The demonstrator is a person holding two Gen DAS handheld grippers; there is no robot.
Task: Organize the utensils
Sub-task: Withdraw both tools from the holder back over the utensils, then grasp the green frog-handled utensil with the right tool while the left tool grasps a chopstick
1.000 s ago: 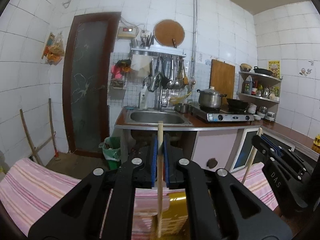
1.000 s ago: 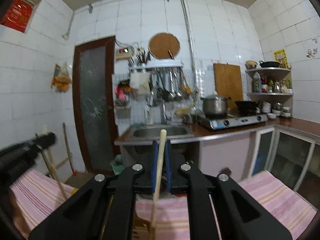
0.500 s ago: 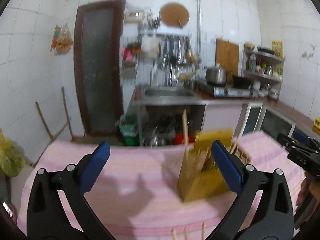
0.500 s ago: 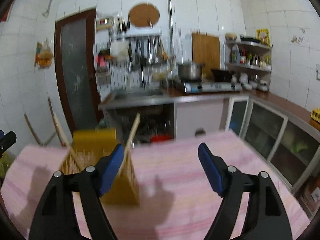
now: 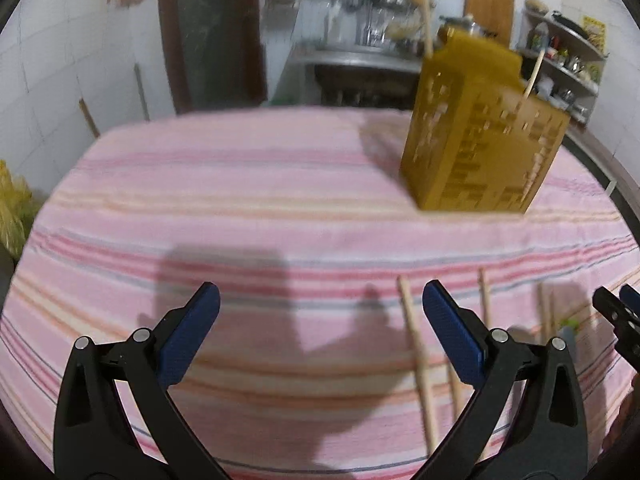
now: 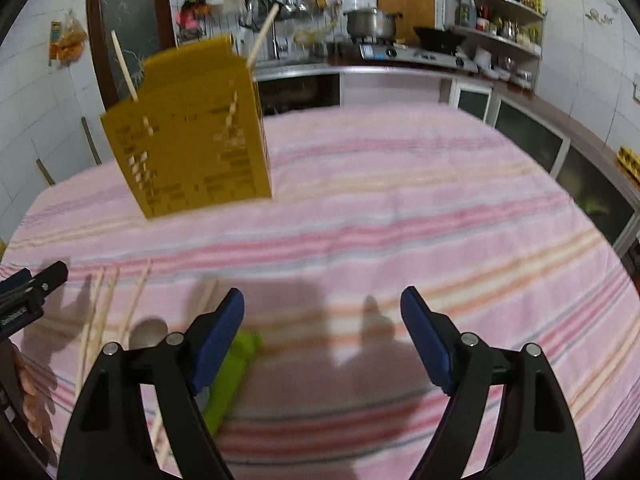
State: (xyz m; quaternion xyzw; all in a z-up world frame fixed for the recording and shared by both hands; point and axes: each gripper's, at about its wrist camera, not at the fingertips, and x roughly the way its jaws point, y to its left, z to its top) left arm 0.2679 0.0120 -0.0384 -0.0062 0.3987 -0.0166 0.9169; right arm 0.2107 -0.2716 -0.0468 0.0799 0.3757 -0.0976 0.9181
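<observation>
A yellow perforated utensil holder [image 5: 480, 132] [image 6: 188, 132] stands on the pink striped tablecloth [image 5: 240, 200] [image 6: 400, 200], with two wooden chopsticks [image 6: 124, 68] sticking up out of it. Several loose chopsticks [image 5: 416, 360] [image 6: 100, 312] lie on the cloth nearer me. A spoon with a green handle [image 6: 232, 368] lies beside them, partly under my right gripper's left finger. My left gripper [image 5: 320, 332] hangs open and empty, just left of the loose chopsticks. My right gripper [image 6: 322, 336] has its jaws opening, with only cloth between them.
Behind the table runs a kitchen counter [image 6: 380, 64] with a sink, a stove and a pot. Glass-front cabinets [image 6: 560, 148] line the right wall. A dark door [image 5: 212, 32] stands at the back left. A hand [image 6: 28, 392] shows at the lower left of the right wrist view.
Both grippers were shut on a chopstick each; both have let go and opened. The two chopsticks now stand in the holder. Both grippers have dropped and tipped down toward the table.
</observation>
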